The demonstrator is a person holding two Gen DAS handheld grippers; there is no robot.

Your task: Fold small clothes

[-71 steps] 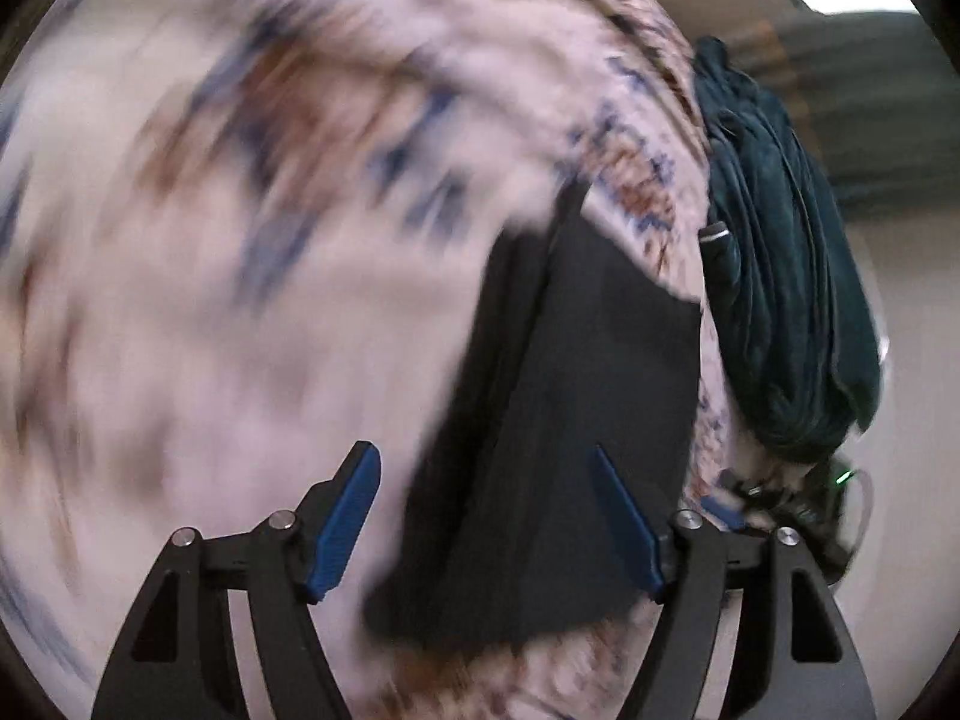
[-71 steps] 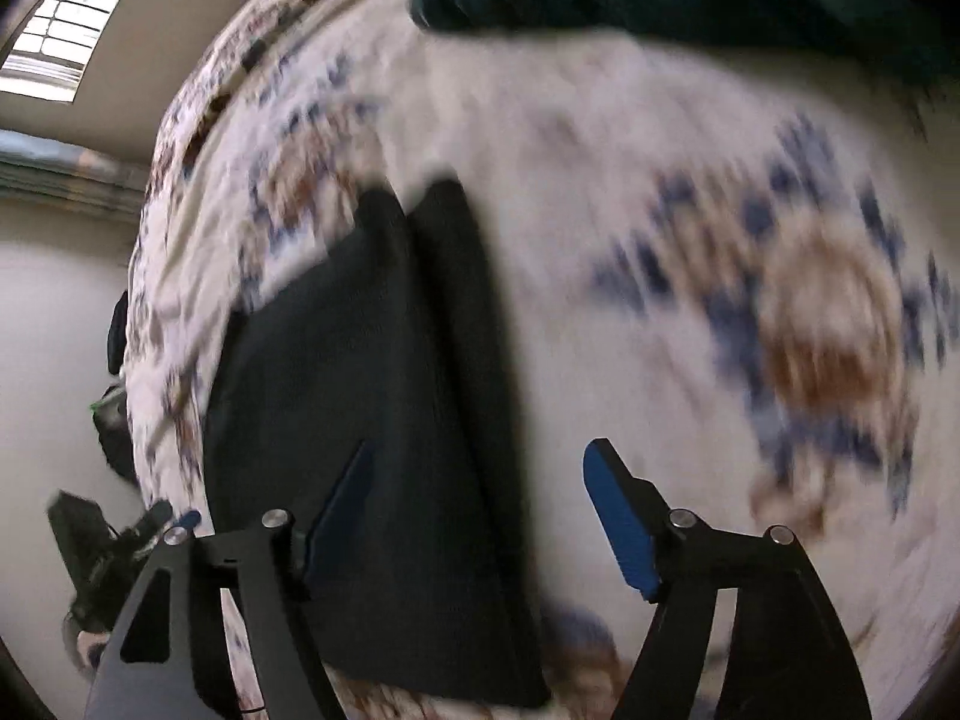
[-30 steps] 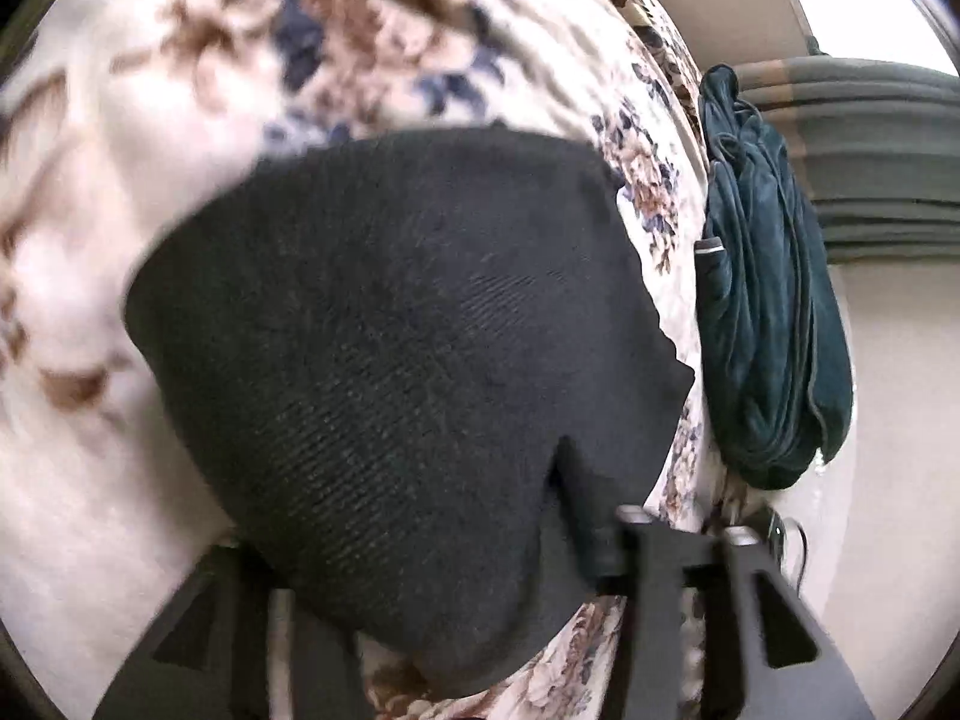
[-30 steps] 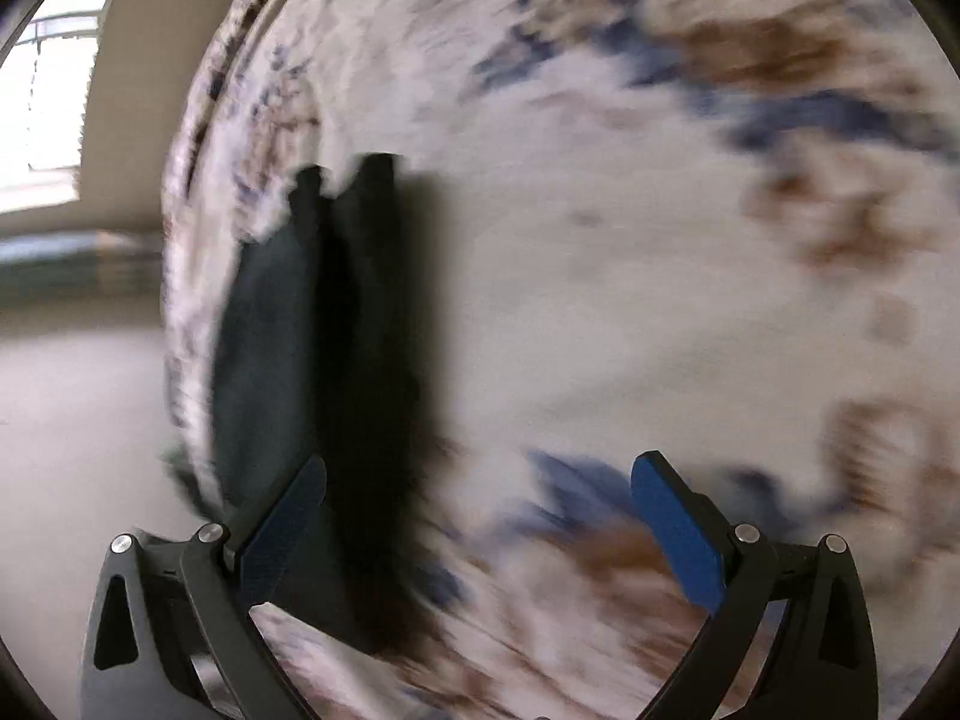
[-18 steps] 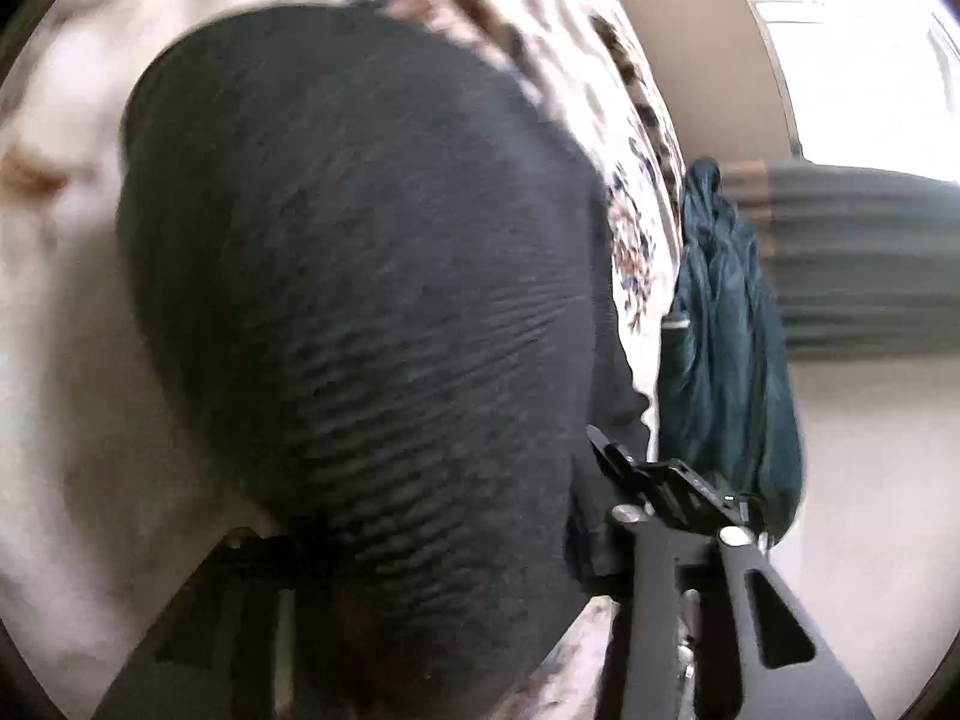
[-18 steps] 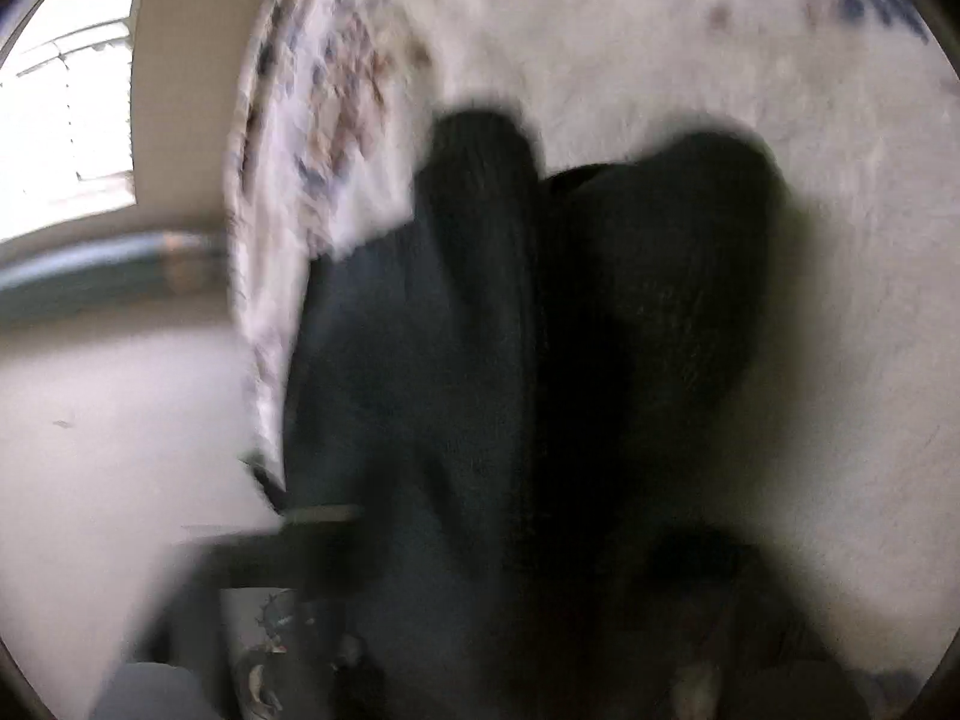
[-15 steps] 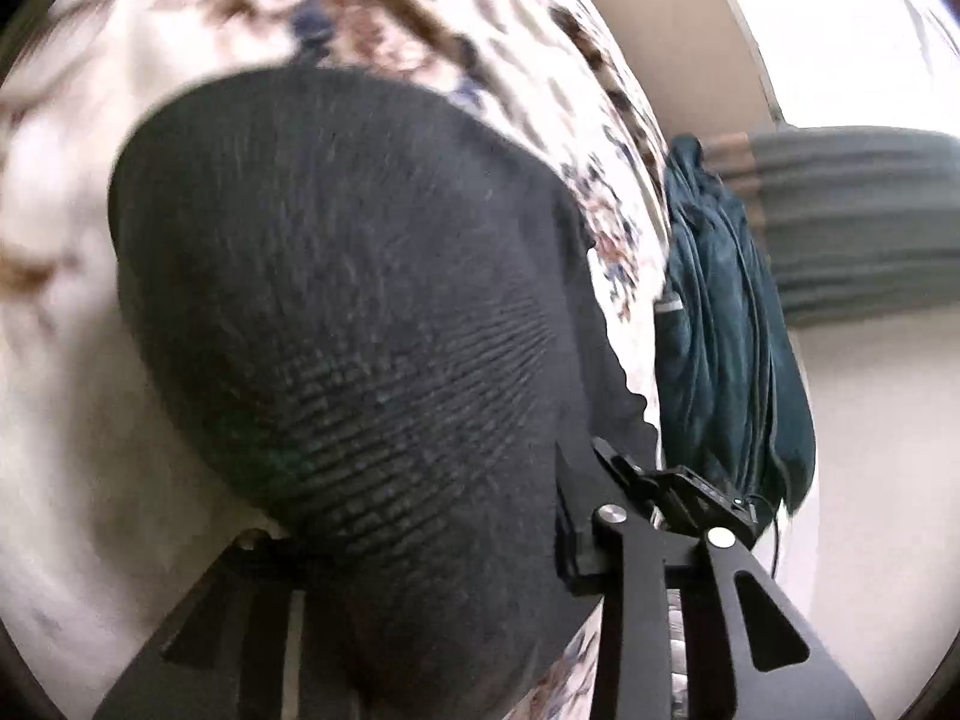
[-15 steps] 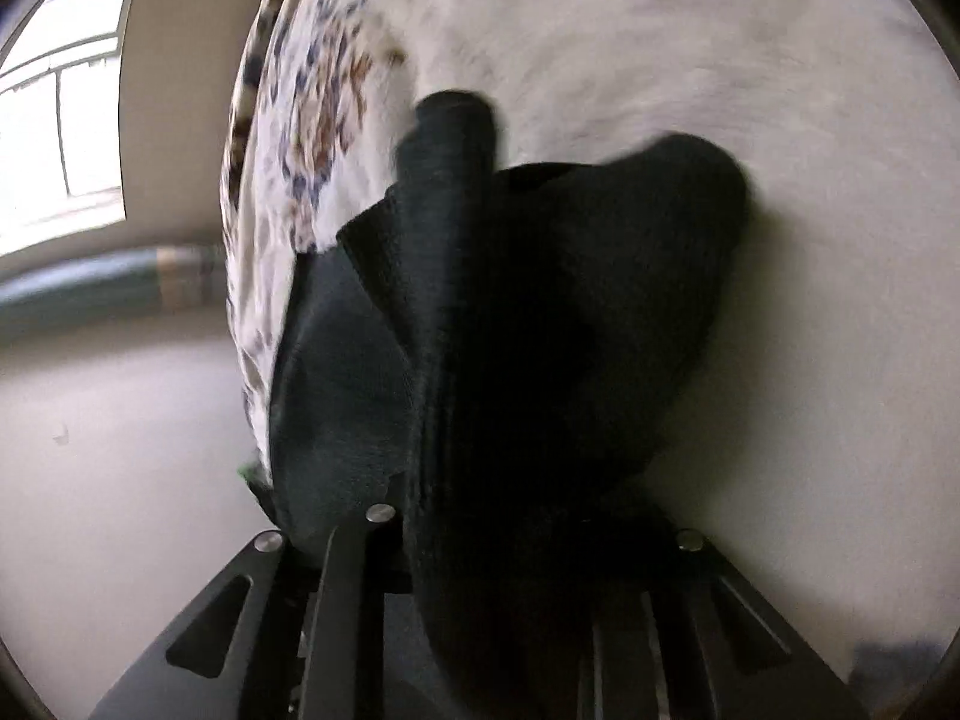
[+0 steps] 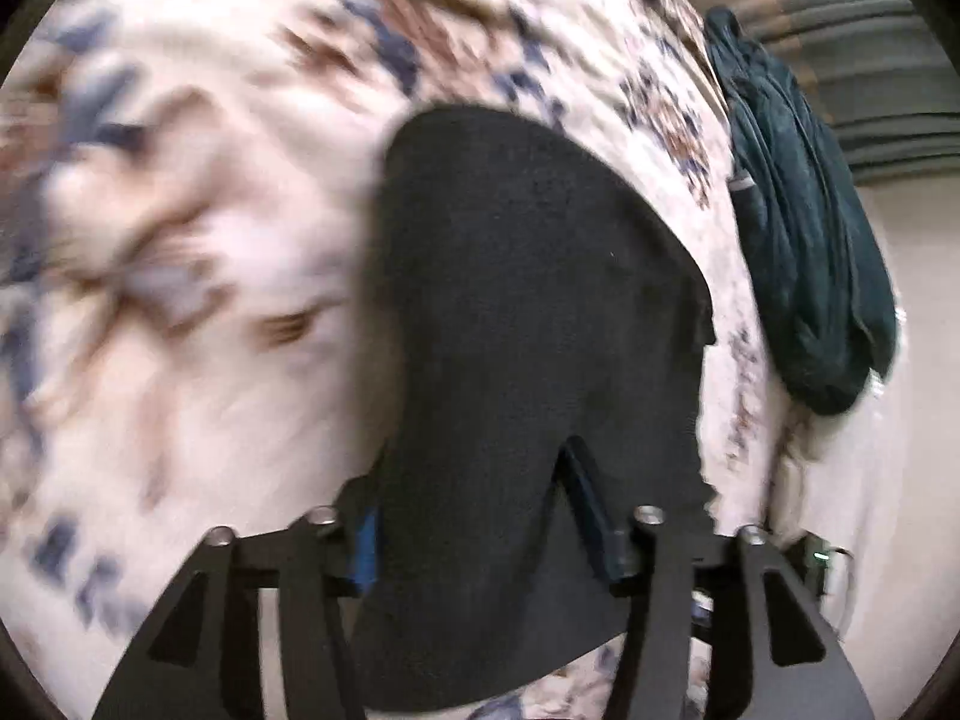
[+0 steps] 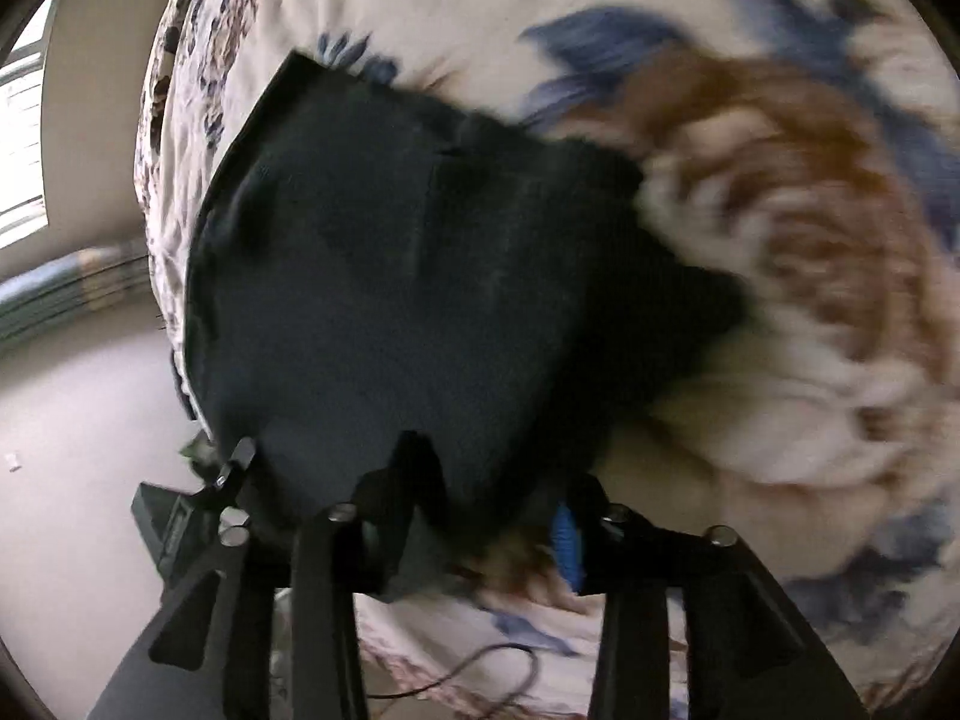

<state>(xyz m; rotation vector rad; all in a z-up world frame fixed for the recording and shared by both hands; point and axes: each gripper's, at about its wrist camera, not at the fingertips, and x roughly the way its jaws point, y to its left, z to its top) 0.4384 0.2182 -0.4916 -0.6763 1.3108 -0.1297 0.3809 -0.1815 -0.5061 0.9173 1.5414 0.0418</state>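
Observation:
A small black garment [image 9: 528,312] lies folded on a floral bedspread [image 9: 180,240]. In the left wrist view my left gripper [image 9: 474,516] has its blue-padded fingers partly apart with the near edge of the black cloth between them. In the right wrist view the same black garment [image 10: 390,276] fills the centre. My right gripper [image 10: 498,510] also has the cloth's near edge between its fingers, which stand partly apart. Both views are blurred by motion.
A dark teal garment [image 9: 804,252] lies heaped at the bed's far right edge. The bed's edge and a pale floor [image 10: 78,420] are on the left of the right wrist view, with a cable [image 10: 480,666] and a black device [image 10: 168,522] below.
Both grippers closed in on the garment's near edge, lifted and carried it over. Now the cloth lies flatter on the bed and the fingers have opened somewhat.

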